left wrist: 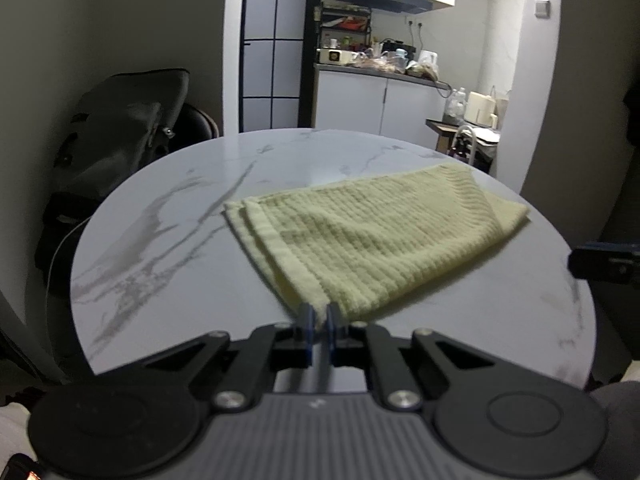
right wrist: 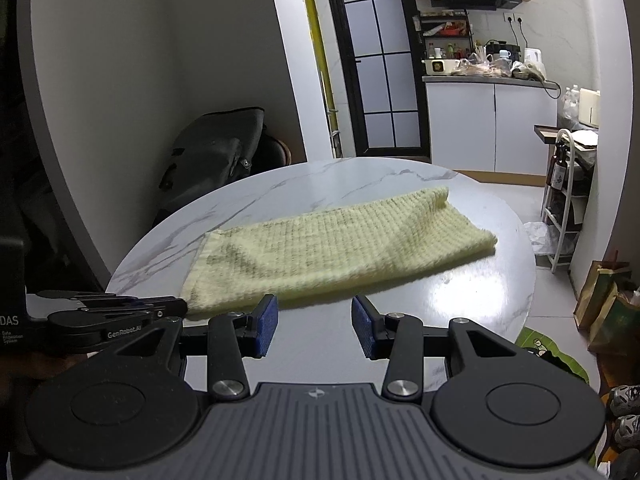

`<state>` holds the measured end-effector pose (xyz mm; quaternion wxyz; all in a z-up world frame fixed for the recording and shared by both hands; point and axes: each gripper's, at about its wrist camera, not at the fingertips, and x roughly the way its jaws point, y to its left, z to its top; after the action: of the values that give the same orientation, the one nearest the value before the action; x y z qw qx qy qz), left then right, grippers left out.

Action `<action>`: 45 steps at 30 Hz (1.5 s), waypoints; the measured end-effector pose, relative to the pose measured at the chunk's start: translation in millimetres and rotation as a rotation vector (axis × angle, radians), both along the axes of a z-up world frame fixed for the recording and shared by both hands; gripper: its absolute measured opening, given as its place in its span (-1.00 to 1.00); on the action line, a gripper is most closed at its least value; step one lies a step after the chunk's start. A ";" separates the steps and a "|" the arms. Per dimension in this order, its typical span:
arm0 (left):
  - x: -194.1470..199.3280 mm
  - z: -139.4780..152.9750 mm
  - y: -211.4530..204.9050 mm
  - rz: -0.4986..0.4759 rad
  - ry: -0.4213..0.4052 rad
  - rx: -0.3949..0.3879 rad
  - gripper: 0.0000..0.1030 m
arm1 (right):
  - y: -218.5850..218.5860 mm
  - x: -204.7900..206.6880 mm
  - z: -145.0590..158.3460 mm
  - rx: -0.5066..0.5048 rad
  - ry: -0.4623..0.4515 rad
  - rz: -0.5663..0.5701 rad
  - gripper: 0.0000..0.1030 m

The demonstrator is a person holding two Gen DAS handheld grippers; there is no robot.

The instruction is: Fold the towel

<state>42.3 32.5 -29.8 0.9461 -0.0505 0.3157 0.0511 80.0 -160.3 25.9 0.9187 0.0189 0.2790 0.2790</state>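
Left gripper [left wrist: 319, 314] clamped on near corner of towel [left wrist: 372, 236]; right gripper [right wrist: 314, 324] released, at near edge of table [right wrist: 460, 292].

Left wrist view: blue pads pinched together on the towel's nearest corner, which is lifted slightly off the table [left wrist: 180, 240]. Towel is pale yellow, waffle-weave, folded in layers; hemmed edges stacked on its left side. It lies across the table's middle and runs toward the far right edge. Tip of the right gripper [left wrist: 604, 266] shows at the table's right edge, apart from the towel. Right wrist view: jaws spread wide, nothing between the pads [right wrist: 266, 326]; towel's near edge sits just beyond them, not touching. Left gripper [right wrist: 120, 316] enters from the left, at the towel's near left corner. Towel's far end is bunched near the far right edge.
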 end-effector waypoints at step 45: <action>-35.6 -5.5 13.3 -0.037 -0.062 -0.044 -0.68 | 81.6 -30.4 -34.6 -0.024 -0.043 0.155 -0.12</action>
<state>6.7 45.7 -35.3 0.9549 -0.0669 0.2882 0.0249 49.6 -78.7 -8.7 0.9002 -0.0199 0.2631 0.3464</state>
